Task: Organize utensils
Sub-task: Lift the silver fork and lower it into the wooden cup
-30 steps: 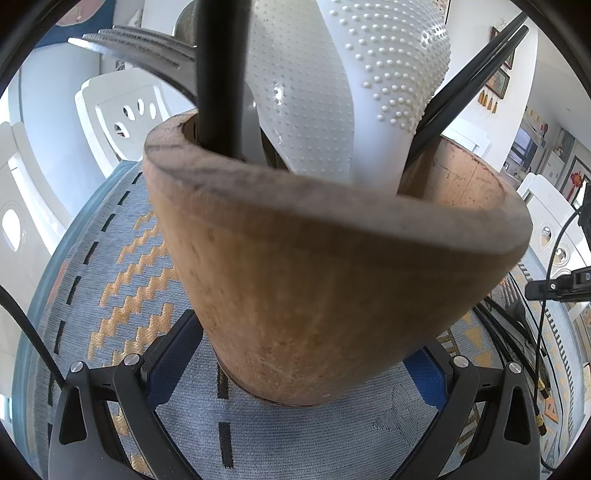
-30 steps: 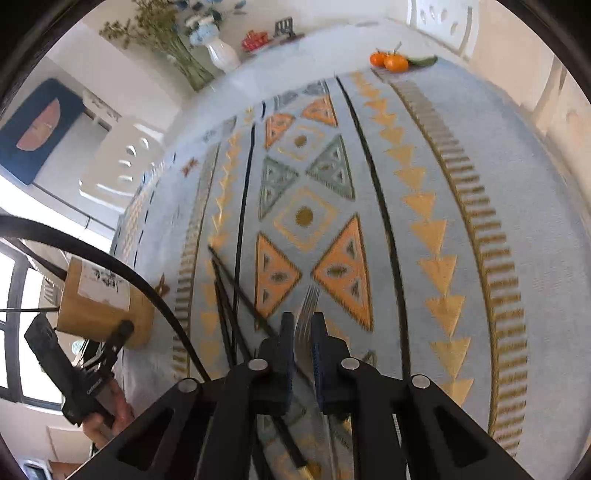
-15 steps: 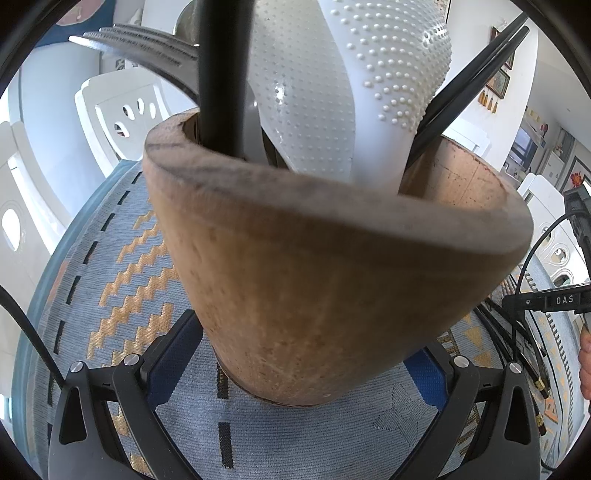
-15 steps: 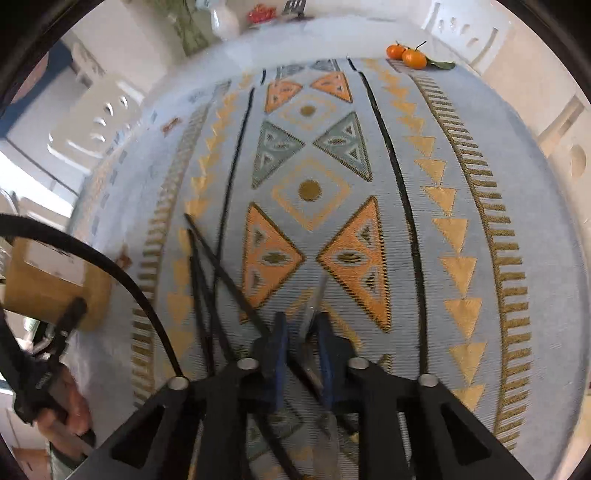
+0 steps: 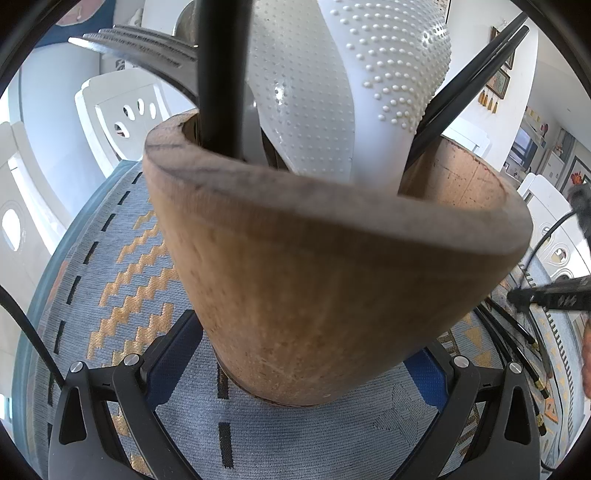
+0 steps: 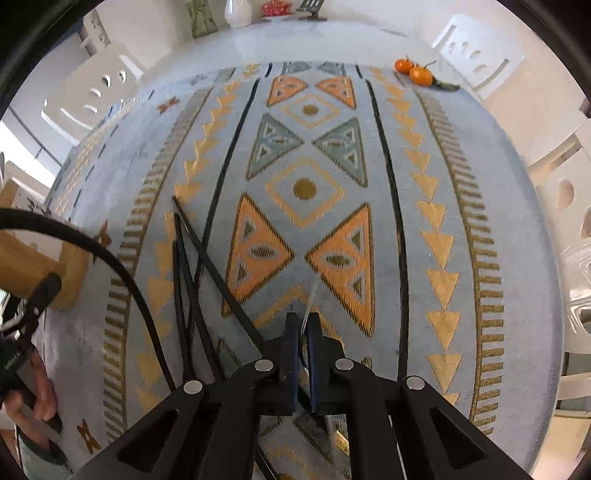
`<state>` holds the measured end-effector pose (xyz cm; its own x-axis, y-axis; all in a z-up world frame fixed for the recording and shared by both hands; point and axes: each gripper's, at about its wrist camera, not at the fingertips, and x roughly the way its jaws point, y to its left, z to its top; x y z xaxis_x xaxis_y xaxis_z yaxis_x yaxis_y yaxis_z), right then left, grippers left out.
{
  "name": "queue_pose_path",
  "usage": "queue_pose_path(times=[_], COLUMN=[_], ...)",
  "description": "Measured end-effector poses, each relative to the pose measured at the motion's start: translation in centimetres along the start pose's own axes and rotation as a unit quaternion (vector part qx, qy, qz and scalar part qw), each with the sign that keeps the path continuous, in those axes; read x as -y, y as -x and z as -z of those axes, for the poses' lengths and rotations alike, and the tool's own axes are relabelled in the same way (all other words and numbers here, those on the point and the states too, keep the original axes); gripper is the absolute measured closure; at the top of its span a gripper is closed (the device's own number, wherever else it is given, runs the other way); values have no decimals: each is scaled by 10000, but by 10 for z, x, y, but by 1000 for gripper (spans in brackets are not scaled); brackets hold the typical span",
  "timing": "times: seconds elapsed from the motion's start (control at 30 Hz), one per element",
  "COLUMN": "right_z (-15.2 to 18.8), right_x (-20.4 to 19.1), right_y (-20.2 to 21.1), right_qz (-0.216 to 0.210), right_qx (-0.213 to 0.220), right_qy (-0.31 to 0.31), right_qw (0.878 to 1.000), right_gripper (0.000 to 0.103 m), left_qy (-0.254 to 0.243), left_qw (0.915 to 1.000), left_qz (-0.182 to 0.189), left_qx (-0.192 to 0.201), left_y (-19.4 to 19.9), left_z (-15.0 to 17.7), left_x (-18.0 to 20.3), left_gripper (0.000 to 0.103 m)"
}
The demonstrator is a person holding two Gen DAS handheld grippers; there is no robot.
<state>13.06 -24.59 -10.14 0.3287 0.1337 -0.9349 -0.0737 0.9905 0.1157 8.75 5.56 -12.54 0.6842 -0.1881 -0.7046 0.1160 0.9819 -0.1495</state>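
A cork utensil holder (image 5: 332, 277) stands on the patterned cloth, and my left gripper (image 5: 301, 354) is shut on its base, blue pads on both sides. In it stand a white dotted spatula (image 5: 332, 92), a black handle (image 5: 221, 74), a fork (image 5: 140, 48) and black chopsticks (image 5: 472, 74). In the right wrist view my right gripper (image 6: 303, 325) points steeply down at the cloth. Its jaws are closing on a thin silver utensil (image 6: 312, 295) that shows edge-on between the pads. Several black chopsticks (image 6: 207, 266) lie loose on the cloth just left of it.
The holder (image 6: 37, 266) and a person's hand (image 6: 40, 402) sit at the left edge of the right wrist view, with a black cable (image 6: 110, 266) arching past. Two tangerines (image 6: 413, 72) and a white vase (image 6: 238, 14) are at the far end. White chairs (image 6: 92, 85) ring the table.
My right gripper shifted over the cloth and rolled, and its jaws narrowed onto the silver utensil, which has turned from flat to edge-on. The left gripper and the holder kept still.
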Motion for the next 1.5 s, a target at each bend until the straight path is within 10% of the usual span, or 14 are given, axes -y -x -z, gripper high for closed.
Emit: queue_pose_path(times=[0.43,1.1,1.5], right_z=[-21,-59,-64], right_x=[-43,-128,-166], right_y=[124,267,270], right_qz=[-1477,-2272,-3172], right_qx=[1858,3564,3325], right_qy=[167,1027,1060], right_qw=[9713,9004,8818], right_gripper=[101,101,101], left_qy=[0,5,-14], left_qw=[10000,10000,10000], left_qz=[-1,3,-19], left_qx=[-2,1,25], left_y=[0,1,2], left_z=[1,0,0], left_x=[1,1,4], left_gripper=[0,0,0])
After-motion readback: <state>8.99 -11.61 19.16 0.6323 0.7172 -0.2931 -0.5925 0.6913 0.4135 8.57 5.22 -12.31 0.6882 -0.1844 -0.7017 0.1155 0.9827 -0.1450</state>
